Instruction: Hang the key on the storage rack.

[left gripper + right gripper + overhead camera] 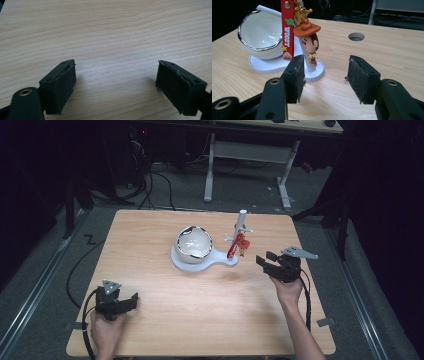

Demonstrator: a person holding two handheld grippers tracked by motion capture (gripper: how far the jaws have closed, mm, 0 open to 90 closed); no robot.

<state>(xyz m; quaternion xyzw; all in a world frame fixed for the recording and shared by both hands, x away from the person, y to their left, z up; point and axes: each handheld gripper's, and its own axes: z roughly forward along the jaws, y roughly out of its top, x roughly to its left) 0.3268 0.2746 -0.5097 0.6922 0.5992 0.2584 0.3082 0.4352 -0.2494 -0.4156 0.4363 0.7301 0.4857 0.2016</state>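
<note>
Right gripper [325, 75]: jaws apart, nothing between them, just short of the red-strap cowboy-figure keychain [308, 37] hanging on the white plastic stand [240, 227] beside the white bowl [194, 242]. Bare wooden table [210, 310] lies between it and the left gripper [115, 85], which rests near the front-left edge with jaws wide and empty.

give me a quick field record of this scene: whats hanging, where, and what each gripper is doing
hanging item: cowboy figure keychain with red strap
hangs from: white stand beside the white bowl
surface: wooden table
right gripper: jaws open, nothing between them, pointing at the keychain, short of it
left gripper: jaws open, over bare wood at the table's near left
contact with keychain: none
</note>
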